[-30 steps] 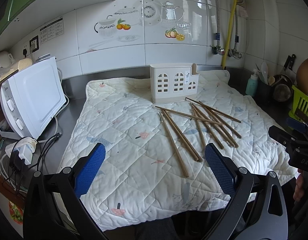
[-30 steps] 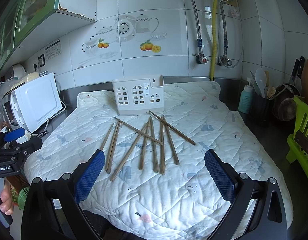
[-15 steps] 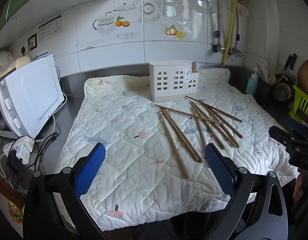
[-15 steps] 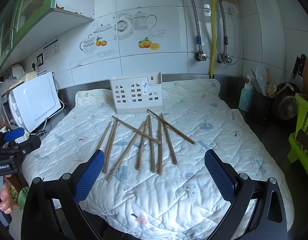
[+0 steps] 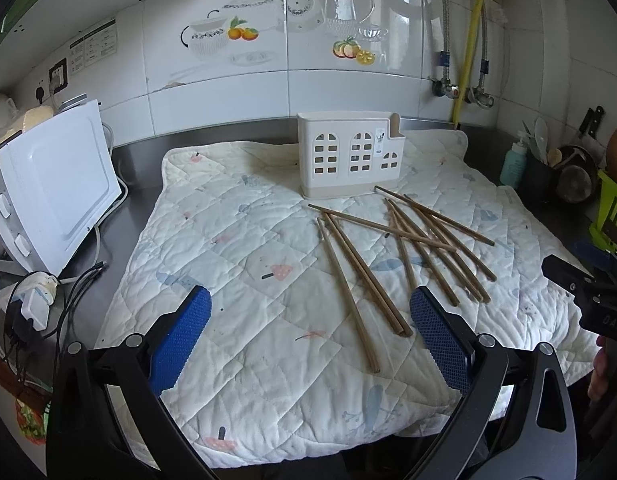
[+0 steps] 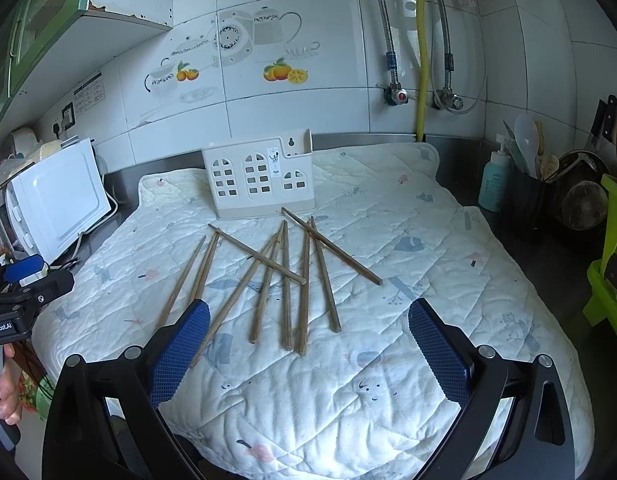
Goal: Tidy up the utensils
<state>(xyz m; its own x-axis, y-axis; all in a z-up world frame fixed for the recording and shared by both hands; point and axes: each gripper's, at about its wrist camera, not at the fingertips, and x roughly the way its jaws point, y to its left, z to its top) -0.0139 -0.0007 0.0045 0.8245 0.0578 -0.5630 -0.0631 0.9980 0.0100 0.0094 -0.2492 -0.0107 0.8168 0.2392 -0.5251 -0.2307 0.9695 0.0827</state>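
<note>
A: So, where are the chopsticks (image 6: 284, 280)?

B: Loose on the quilt (image 6: 388, 380), fanned out in front of the caddy (image 6: 260, 178). None stand in it. Two lie as a pair at the left of the spread, a few run side by side in the middle, and two longer ones cross the others at a slant, one with its far tip almost at the caddy's base.

A: And the caddy?

B: Upright at the back of the quilt, near the tiled wall (image 6: 308, 80), with its window-shaped cutouts facing the cameras.

A: The left gripper (image 5: 310, 344)?

B: Jaws spread wide, nothing between the blue pads (image 5: 180, 340). It hovers over the near edge of the quilt; the nearest sticks end just beside its right pad.

A: The right gripper (image 6: 308, 350)?

B: Also wide and empty, above the near ends of the middle sticks. Its left pad overlaps the left pair in its own view; I cannot tell whether it touches them.

A: Anything else?

B: A white oven (image 5: 48, 196) at the left edge of the counter, and a bottle (image 6: 494, 180) and a dark pot of utensils (image 6: 528, 196) at the right.
</note>
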